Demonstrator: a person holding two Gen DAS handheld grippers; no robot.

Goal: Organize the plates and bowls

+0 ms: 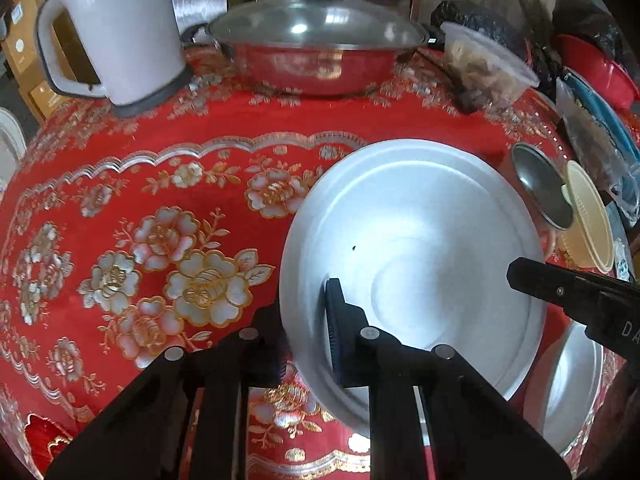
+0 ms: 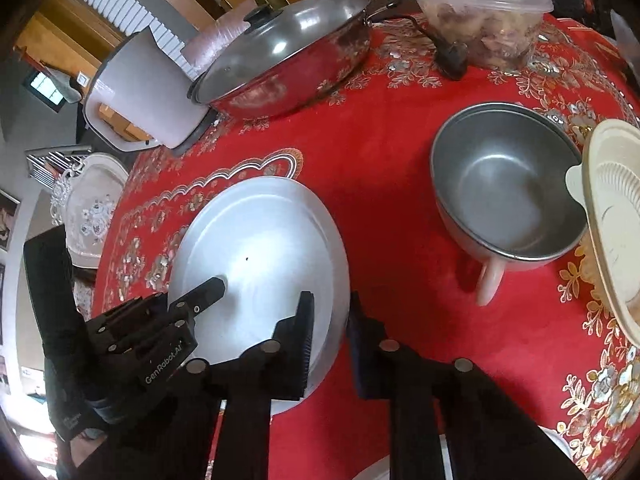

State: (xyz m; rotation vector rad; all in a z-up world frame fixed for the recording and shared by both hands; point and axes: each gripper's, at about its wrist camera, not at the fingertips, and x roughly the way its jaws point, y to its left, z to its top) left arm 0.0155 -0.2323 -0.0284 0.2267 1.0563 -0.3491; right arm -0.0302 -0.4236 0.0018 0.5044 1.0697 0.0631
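A round silver plate (image 1: 416, 240) (image 2: 260, 240) lies over the red flowered tablecloth (image 1: 160, 160). My left gripper (image 1: 306, 320) is shut on its left rim, with one pad on top of the plate and the other finger below the edge. My right gripper (image 2: 330, 320) is shut on the opposite rim, one pad on the plate and one outside it. Each gripper also shows in the other view as a black finger resting on the plate. A second silver plate (image 1: 572, 392) peeks out at the lower right, partly hidden. A steel bowl (image 2: 508, 184) with a pink handle stands to the right.
A cream plastic strainer (image 2: 616, 220) leans beside the steel bowl. At the back stand a lidded steel wok (image 1: 320, 40), a white kettle (image 1: 116, 32) and a clear food tub (image 1: 488, 64). Red and blue dishes (image 1: 600, 80) crowd the far right edge.
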